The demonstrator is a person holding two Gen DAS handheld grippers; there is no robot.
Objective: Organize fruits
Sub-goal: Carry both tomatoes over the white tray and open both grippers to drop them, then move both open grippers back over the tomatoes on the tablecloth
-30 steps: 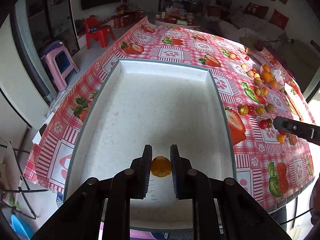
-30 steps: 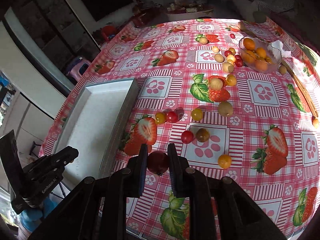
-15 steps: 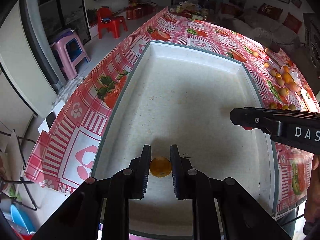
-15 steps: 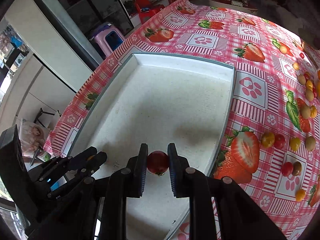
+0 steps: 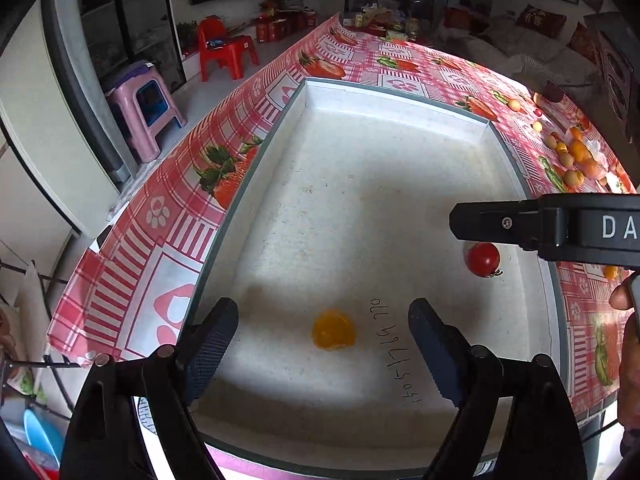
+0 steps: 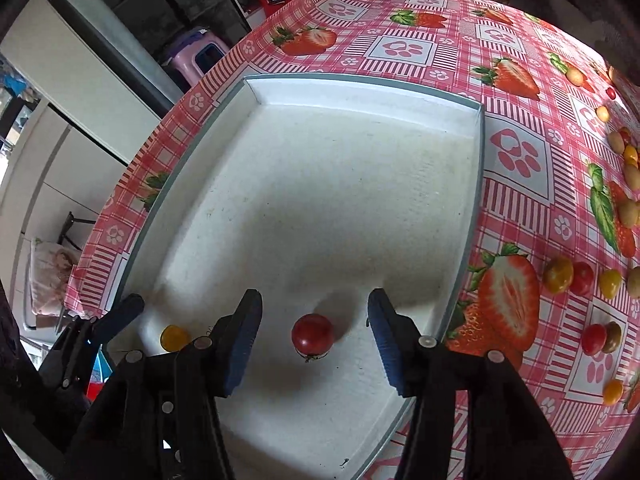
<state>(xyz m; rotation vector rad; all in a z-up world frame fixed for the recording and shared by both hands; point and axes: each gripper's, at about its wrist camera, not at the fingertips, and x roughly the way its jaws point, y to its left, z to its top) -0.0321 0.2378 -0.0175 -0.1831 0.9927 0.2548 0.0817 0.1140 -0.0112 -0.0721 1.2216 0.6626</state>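
One tray (image 6: 478, 184); inside: one red tomato (image 6: 312, 335), one yellow tomato (image 6: 174, 337).

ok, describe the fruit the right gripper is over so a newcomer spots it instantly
Find the big white tray on the strawberry tablecloth. Near its front edge, the red tomato lies between the open right gripper fingers. Its only tray neighbour, to its left, is yellow-orange.

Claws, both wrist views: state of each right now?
Left claw: open, just released; orange fruit lies free between its fingers.
Right claw: open, just released; red tomato untouched in the tray.

The left gripper (image 5: 322, 334) was black with ribbed dark pads and silver pivot screws; the right gripper (image 6: 314, 338) had blue pads.
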